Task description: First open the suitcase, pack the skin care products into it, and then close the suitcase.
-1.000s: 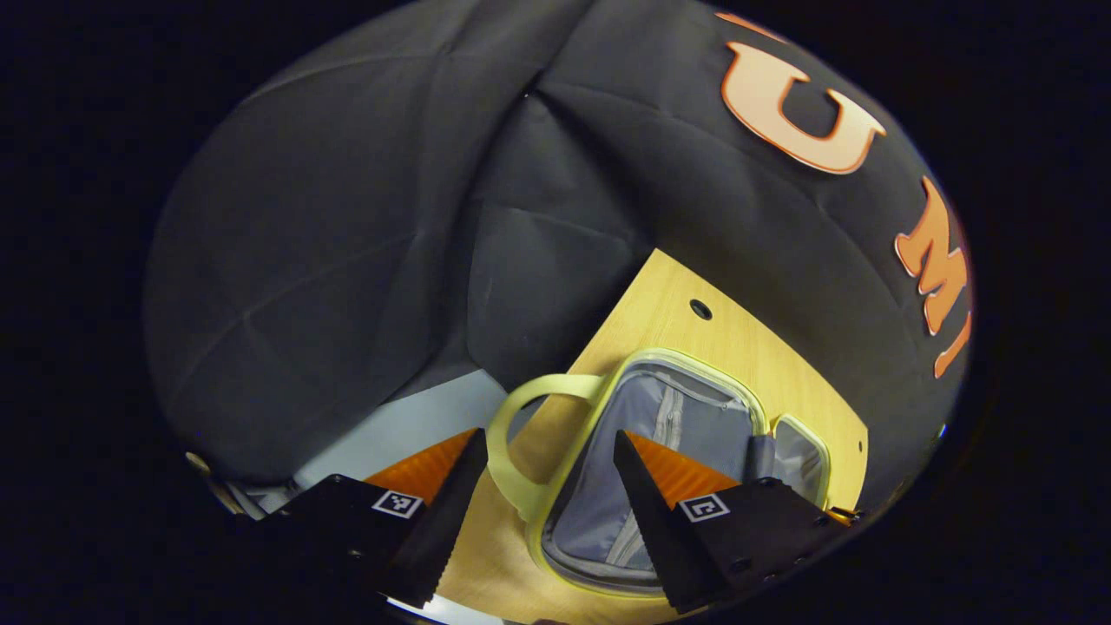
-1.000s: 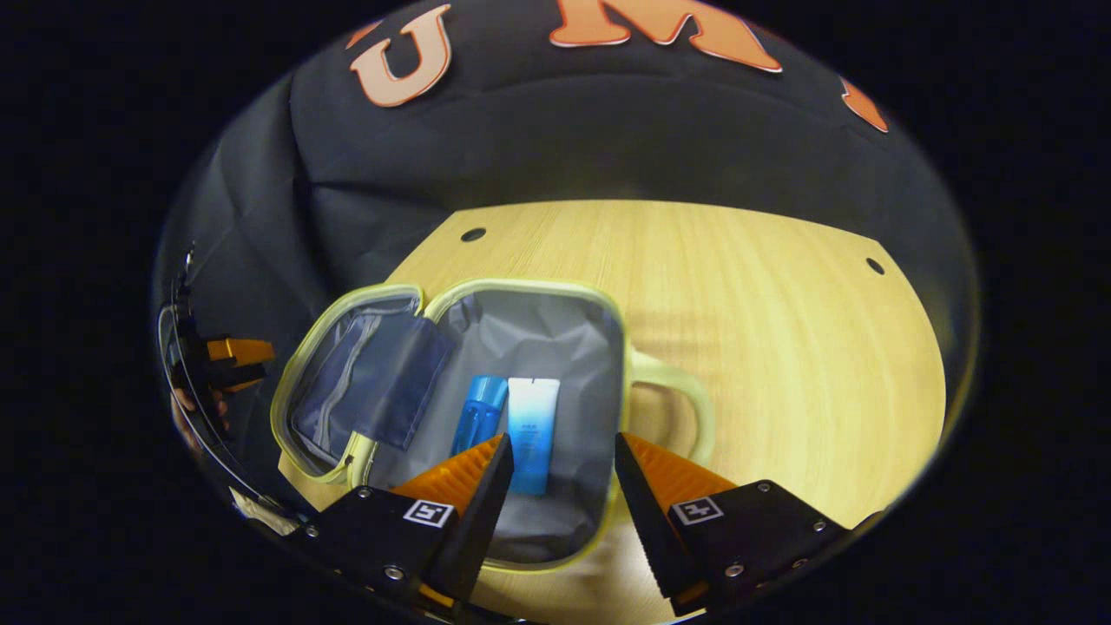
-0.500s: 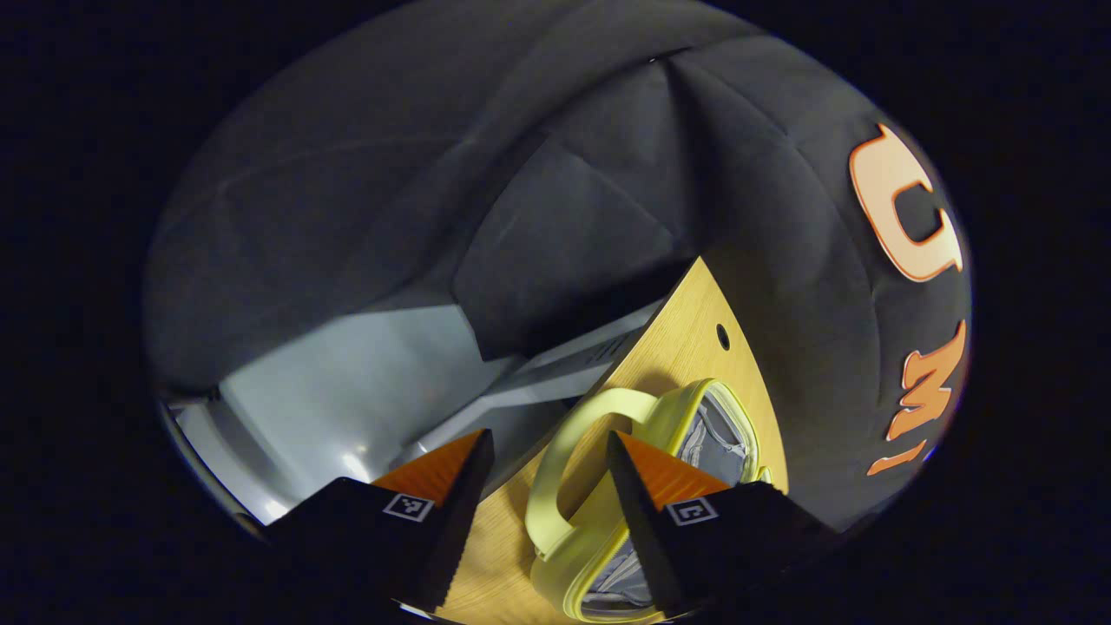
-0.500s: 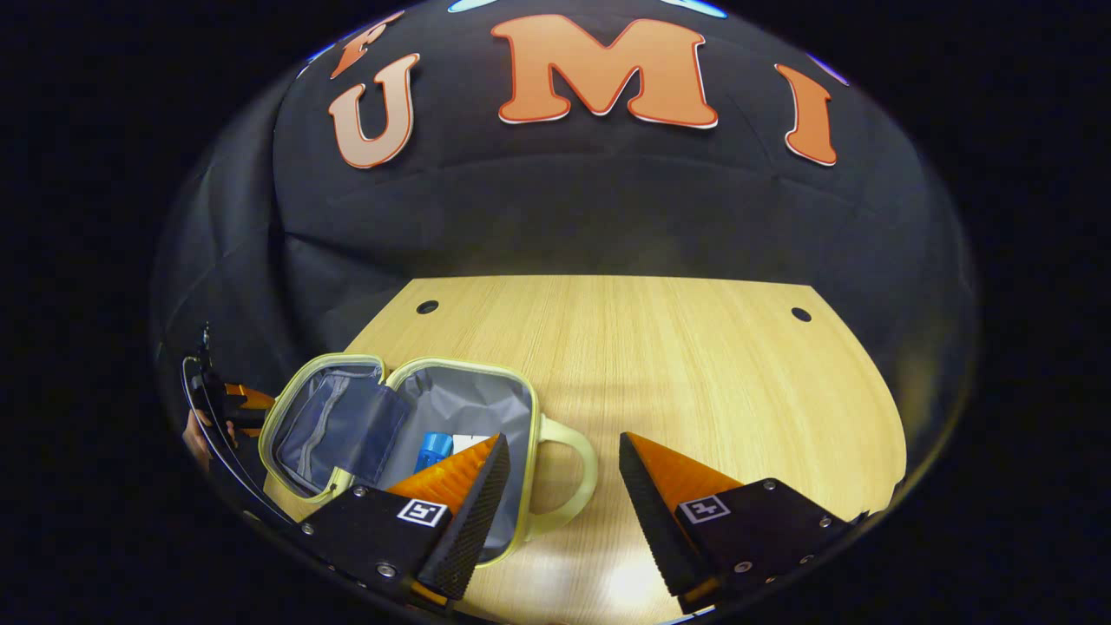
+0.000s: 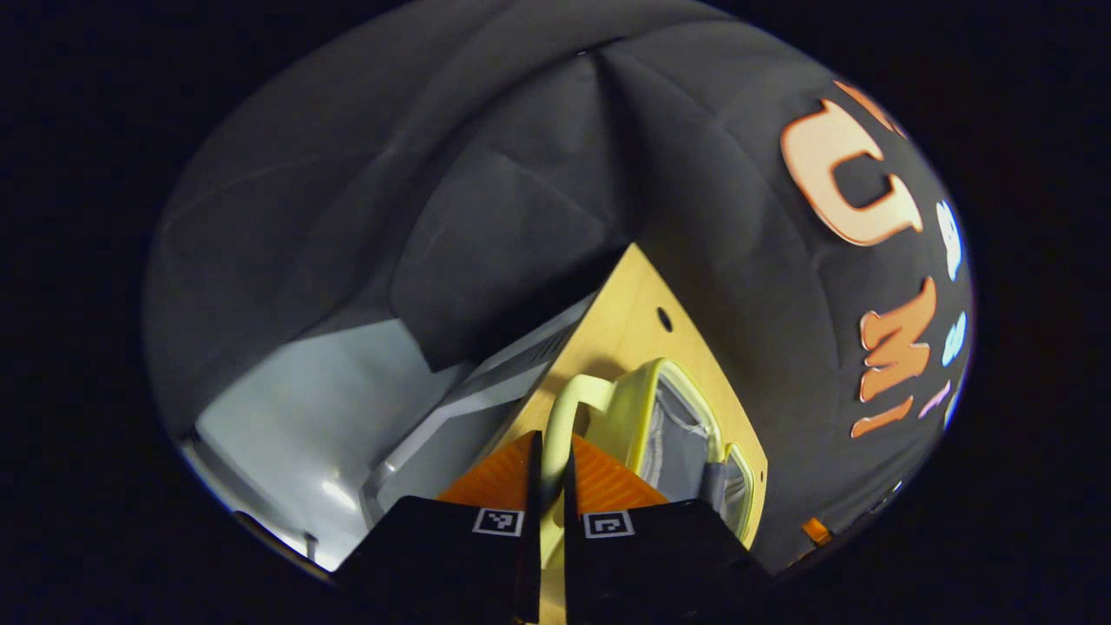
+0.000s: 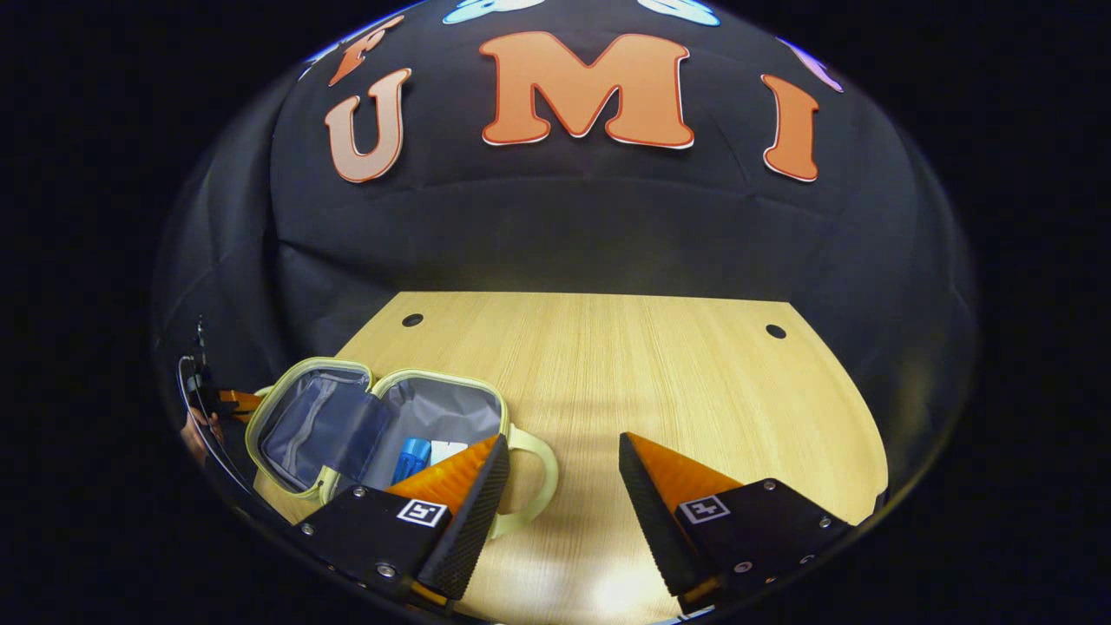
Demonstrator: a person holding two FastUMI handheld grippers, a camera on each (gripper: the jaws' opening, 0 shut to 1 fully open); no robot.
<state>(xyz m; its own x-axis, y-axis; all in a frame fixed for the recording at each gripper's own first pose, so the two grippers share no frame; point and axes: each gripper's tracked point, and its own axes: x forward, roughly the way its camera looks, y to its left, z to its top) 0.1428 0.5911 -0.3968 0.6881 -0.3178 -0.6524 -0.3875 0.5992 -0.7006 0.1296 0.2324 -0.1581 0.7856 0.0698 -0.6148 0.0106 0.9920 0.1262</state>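
A small pale yellow suitcase (image 6: 286, 391) lies open at the table's left end, grey lining up. In its right half lie a blue bottle (image 6: 413, 455) and a white-blue tube (image 6: 448, 450), partly behind my right finger. My right gripper (image 6: 562, 444) hangs open over bare table, just right of that half's handle (image 6: 540, 464). In the left gripper view, my left gripper (image 5: 549, 439) is shut on the lid half's handle (image 5: 566, 401), and the lid (image 5: 686, 425) shows nearly edge-on beyond it. The left gripper also shows at the right gripper view's left edge (image 6: 231, 401).
The wooden table (image 6: 660, 373) stretches right of the suitcase, with two small holes near its back edge. The booth's black cloth hangs behind and to the left. Past the table's left edge, the light grey floor (image 5: 286, 408) and a grey frame bar (image 5: 469, 404) show.
My left gripper swung onto the lid's handle and shut on it. My right gripper pulled back and to the right, away from over the suitcase, and stayed open.
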